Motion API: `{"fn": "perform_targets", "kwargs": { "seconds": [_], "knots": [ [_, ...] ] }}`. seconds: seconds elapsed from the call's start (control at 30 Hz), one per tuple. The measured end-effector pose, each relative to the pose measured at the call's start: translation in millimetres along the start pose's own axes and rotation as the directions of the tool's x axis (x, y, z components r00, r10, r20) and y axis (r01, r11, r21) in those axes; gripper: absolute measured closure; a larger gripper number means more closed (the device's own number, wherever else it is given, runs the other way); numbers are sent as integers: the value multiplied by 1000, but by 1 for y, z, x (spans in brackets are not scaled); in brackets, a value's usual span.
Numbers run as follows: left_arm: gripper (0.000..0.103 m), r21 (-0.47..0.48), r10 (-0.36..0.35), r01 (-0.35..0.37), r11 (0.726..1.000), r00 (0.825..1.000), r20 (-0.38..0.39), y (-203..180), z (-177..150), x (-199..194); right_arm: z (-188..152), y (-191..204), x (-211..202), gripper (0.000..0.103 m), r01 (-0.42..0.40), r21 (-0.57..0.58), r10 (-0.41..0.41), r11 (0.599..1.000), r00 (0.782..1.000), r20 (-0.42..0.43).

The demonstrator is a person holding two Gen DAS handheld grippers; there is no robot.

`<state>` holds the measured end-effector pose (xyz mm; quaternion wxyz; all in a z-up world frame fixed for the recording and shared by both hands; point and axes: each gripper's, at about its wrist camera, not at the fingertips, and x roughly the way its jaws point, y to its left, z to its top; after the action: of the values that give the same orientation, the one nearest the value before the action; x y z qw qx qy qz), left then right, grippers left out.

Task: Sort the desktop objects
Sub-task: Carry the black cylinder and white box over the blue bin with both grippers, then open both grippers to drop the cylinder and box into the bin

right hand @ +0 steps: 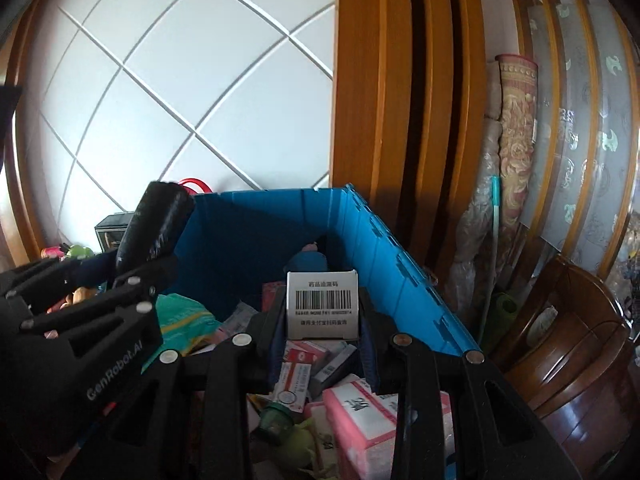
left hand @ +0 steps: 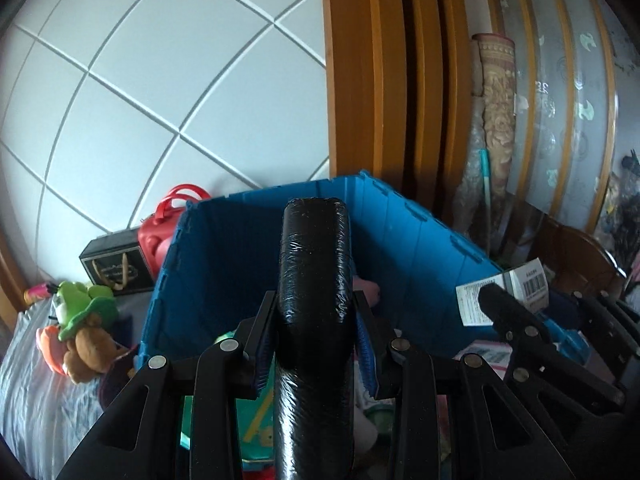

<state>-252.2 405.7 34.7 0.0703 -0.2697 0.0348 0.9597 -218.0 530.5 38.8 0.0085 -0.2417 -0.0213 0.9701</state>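
Observation:
My left gripper (left hand: pixel 314 344) is shut on a long black glossy wrapped object (left hand: pixel 314 280), held above the open blue plastic crate (left hand: pixel 224 248). It also shows at the left of the right wrist view (right hand: pixel 156 228). My right gripper (right hand: pixel 322 320) is shut on a small white medicine box with a barcode (right hand: pixel 322 306), held over the crate (right hand: pixel 360 240). That box shows at the right of the left wrist view (left hand: pixel 504 296). The crate holds several pink and white medicine boxes (right hand: pixel 356 412) and a green packet (right hand: pixel 184 320).
A plush toy with a green hat (left hand: pixel 80 328), a black box (left hand: pixel 116 268) and a red bag (left hand: pixel 164 224) lie left of the crate on a grey cloth. A wooden door frame (right hand: pixel 380 120), rolled carpets (right hand: pixel 516 140) and a dark wooden chair (right hand: pixel 568 340) stand at the right.

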Motion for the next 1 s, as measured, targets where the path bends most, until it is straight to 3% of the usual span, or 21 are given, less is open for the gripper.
{"fn": "perform_targets", "kwargs": {
  "seconds": [0.2,0.37,0.63,1.0],
  "knots": [
    [68,-24,-14,13,1000,999,-50,-11,-5,17,-3,-11,17,72,7,-6,-7,1000,999,-34],
    [44,-17,6,-7,1000,999,-38,-15,-8,18,-6,-16,24,72,15,-6,-15,1000,999,-51],
    [41,-12,12,-13,1000,998,-61,-21,-17,16,-10,-26,21,72,25,9,-25,1000,998,-54],
    [38,-21,28,-30,999,997,-70,-18,-31,0,-16,-34,-2,22,60,31,-59,998,998,-34]
  ]
}}
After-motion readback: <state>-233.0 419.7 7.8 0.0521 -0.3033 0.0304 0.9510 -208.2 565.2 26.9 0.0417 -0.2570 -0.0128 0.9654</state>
